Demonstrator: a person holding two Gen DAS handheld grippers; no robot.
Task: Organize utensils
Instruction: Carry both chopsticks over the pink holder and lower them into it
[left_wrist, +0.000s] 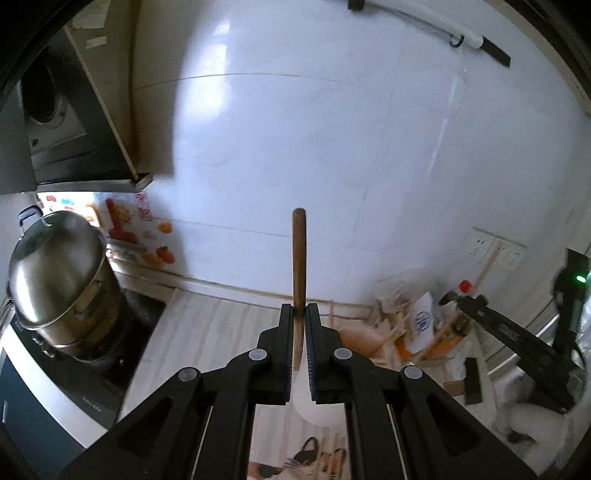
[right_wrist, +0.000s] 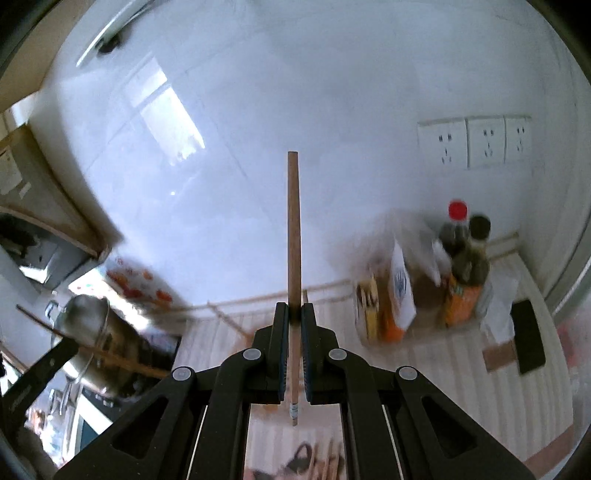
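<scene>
Counting what I hold, I have two utensils, one in each claw. My left claw (left_wrist: 299, 314) is pinching a wooden-handled utensil (left_wrist: 299, 254) that stands upright between the pads, its rounded brown handle rising in front of the white tiled wall (left_wrist: 314, 129). Below the pads its lower part widens into something pale and white, but the fingers cover most of it and I cannot tell its shape. My right claw (right_wrist: 294, 312) is pinching a thin wooden stick (right_wrist: 293, 229), straight and light brown, square-cut at the top; it runs down between the pads, ending just below them in a small pale band over the bench (right_wrist: 443, 350).

On the bench I count one steel pot (left_wrist: 55, 273) with a lid, sitting on the stove (left_wrist: 55, 373) at the left. At the right, against the wall, stands a cluster of bottles and packets: I make out two dark bottles (right_wrist: 467, 251), one with a red cap, and an orange packet (right_wrist: 461, 302), though blur smears the rest. Three wall sockets (right_wrist: 476, 142) sit side by side above them. A dark flat block (right_wrist: 528, 336) lies near the right rim.

In the right view, my left claw's arm enters at the lower left, crossed by a long brown stick, both blurred. A patterned mat at the bottom edge is cut off by the claw bodies.
</scene>
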